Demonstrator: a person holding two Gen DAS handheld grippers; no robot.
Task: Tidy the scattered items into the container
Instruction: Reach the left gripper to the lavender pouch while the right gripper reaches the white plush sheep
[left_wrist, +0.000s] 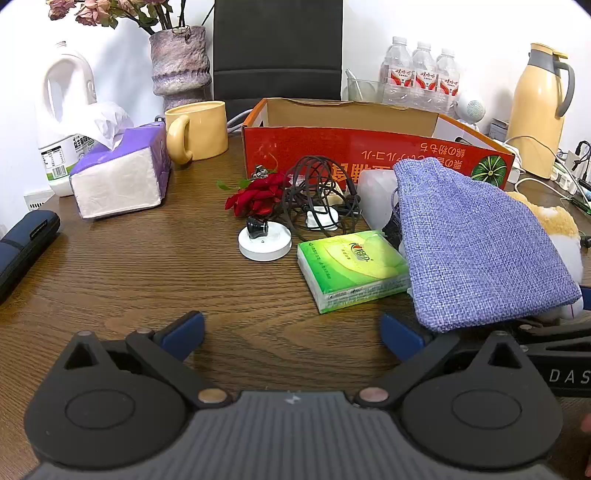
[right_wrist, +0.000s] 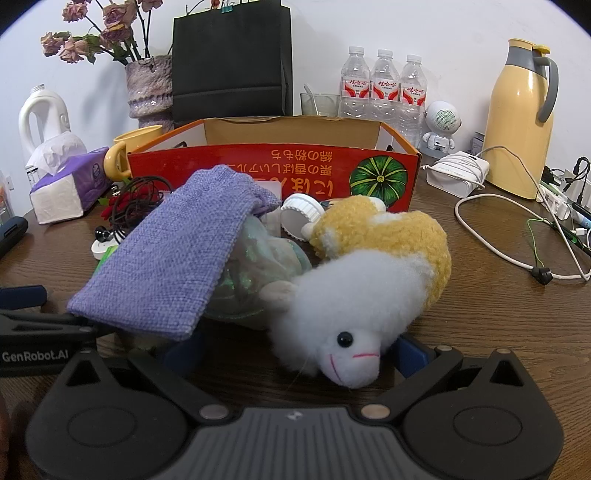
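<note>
An open red cardboard box stands at the back of the wooden table. In front of it lie a green tissue pack, a purple cloth pouch, a red artificial rose, tangled black cables, a white round puck, a white jar and a white-and-yellow plush toy. My left gripper is open and empty, low over the table before the tissue pack. My right gripper is open around the plush toy's head.
A purple tissue box, yellow mug, white jug and vase stand at the left. Water bottles, a yellow thermos, a white charger and loose cables are at the right.
</note>
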